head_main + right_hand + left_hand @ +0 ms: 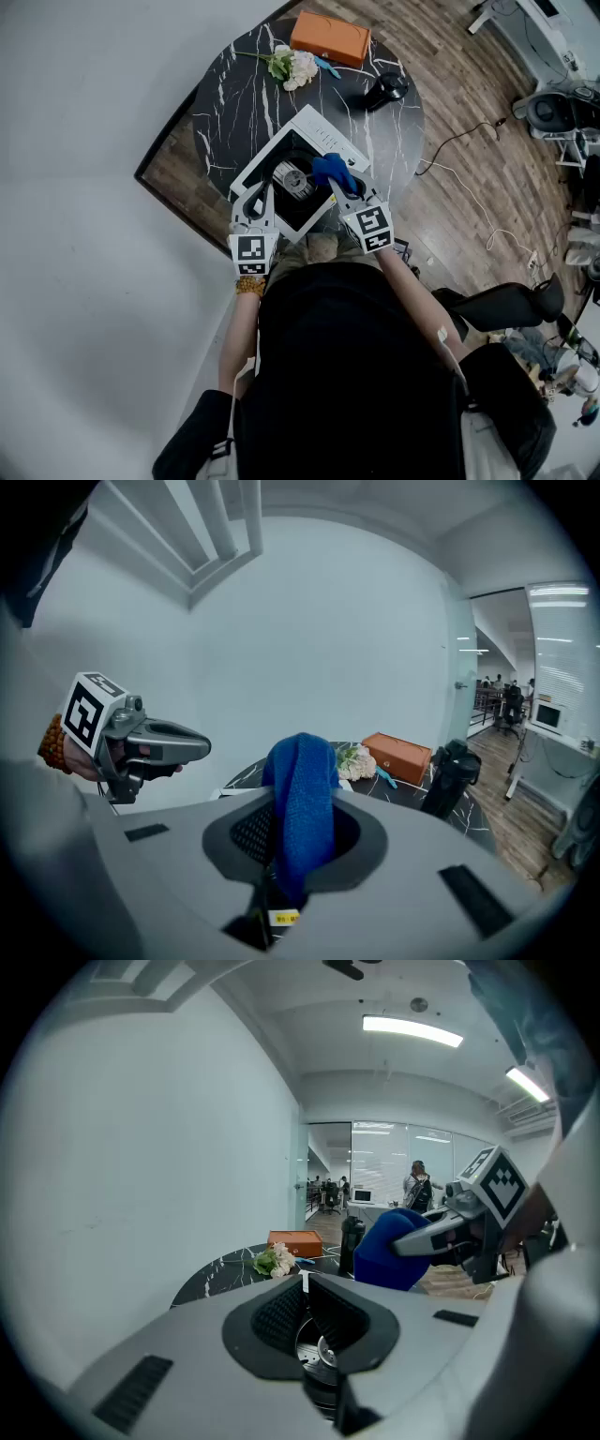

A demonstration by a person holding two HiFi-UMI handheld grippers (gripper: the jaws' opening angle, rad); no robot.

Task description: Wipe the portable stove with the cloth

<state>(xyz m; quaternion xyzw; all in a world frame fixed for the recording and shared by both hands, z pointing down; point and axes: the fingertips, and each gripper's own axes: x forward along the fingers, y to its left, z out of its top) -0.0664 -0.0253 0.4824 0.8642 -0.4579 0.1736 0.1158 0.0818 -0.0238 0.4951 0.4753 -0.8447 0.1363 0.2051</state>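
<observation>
The portable stove (323,131), white-cased with a dark top, sits mid-frame in the head view on a round black marble table (234,103), its long side running from lower left to upper right. A blue cloth (335,171) is clamped in the jaws of the right gripper (345,187), bunched over the stove top just right of the burner (294,180). Whether the cloth touches the stove cannot be told, but that hand looks best placed to wipe. The left gripper (253,202), jaws closed on nothing, hangs over the stove's lower-left edge. Flowers (292,67), an orange box (330,37) and a dark flask (386,90) stand beyond, toward the top of the frame.
</observation>
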